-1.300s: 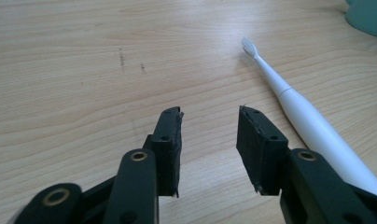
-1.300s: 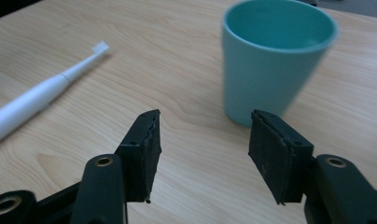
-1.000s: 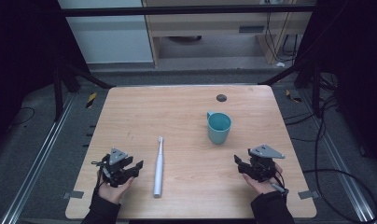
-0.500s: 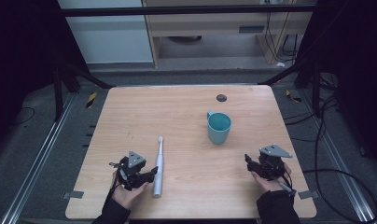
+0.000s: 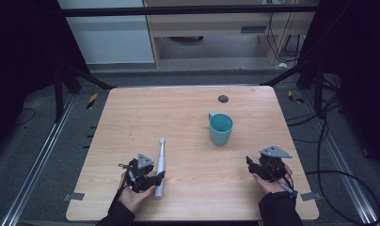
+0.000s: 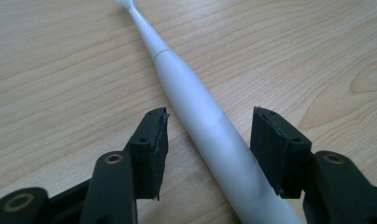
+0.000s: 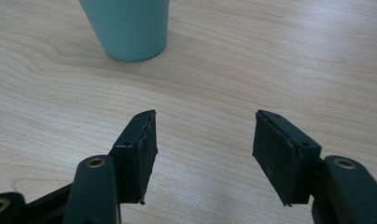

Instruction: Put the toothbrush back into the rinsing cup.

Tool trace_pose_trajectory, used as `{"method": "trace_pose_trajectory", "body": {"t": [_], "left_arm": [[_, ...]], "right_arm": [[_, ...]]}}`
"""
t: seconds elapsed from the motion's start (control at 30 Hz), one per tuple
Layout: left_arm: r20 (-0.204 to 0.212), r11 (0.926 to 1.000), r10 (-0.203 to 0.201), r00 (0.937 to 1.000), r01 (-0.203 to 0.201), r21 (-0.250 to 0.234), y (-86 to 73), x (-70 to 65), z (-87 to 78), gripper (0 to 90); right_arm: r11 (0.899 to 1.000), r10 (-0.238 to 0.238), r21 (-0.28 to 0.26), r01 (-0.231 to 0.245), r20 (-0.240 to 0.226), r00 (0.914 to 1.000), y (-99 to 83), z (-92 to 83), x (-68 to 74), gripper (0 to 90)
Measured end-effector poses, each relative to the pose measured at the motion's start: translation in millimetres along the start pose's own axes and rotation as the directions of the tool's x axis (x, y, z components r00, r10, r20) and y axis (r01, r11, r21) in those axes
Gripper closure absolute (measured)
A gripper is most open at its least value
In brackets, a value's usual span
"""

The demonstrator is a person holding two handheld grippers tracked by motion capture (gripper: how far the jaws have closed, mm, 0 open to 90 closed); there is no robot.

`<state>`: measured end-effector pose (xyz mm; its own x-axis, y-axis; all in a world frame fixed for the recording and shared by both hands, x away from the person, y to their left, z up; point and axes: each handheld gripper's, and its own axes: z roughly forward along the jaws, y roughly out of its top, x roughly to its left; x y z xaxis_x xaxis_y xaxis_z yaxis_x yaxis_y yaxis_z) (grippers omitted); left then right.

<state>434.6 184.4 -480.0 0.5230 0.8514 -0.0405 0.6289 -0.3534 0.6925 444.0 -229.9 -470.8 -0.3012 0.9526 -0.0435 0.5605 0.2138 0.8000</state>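
Observation:
A white electric toothbrush (image 5: pixel 160 165) lies on the wooden table (image 5: pixel 178 117), its head pointing away from me. My left gripper (image 5: pixel 156 179) rests low at its handle. In the left gripper view the handle (image 6: pixel 196 107) runs between the two pads of that gripper (image 6: pixel 210 116). The jaws have just been closing, and a gap still shows at the left pad (image 6: pixel 154 140). A teal cup (image 5: pixel 220 129) stands upright right of centre. My right gripper (image 5: pixel 250 165) sits near the front right, open and empty (image 7: pixel 203 116), aimed at the cup (image 7: pixel 126 28).
A small dark round spot (image 5: pixel 223 98) marks the table near its far edge. Black frame struts and cables lie on the floor to both sides. Bare wood stretches between the toothbrush and the cup.
My left gripper has moved right and lower, from beside the toothbrush to straddling its handle. The toothbrush and cup have not moved. The right gripper has stayed roughly where it was.

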Motion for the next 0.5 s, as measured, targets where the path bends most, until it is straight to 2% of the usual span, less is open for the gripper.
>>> {"method": "trace_pose_trajectory", "body": {"t": [0.23, 0.5], "left_arm": [[0.016, 0.9999, 0.000, 0.9999, 0.000, 0.015, -0.3, 0.2, 1.2, 51.6], [0.015, 0.9992, 0.011, 0.9998, -0.012, 0.038, -2.0, 3.7, 0.4, 56.5]], "right_arm": [[1.000, -0.007, 0.003, 0.007, -0.004, 1.0000, -0.1, 0.7, 0.1, 40.3], [1.000, -0.007, 0.005, 0.007, -0.010, 0.9999, -0.1, 0.5, 0.5, 41.5]]}}
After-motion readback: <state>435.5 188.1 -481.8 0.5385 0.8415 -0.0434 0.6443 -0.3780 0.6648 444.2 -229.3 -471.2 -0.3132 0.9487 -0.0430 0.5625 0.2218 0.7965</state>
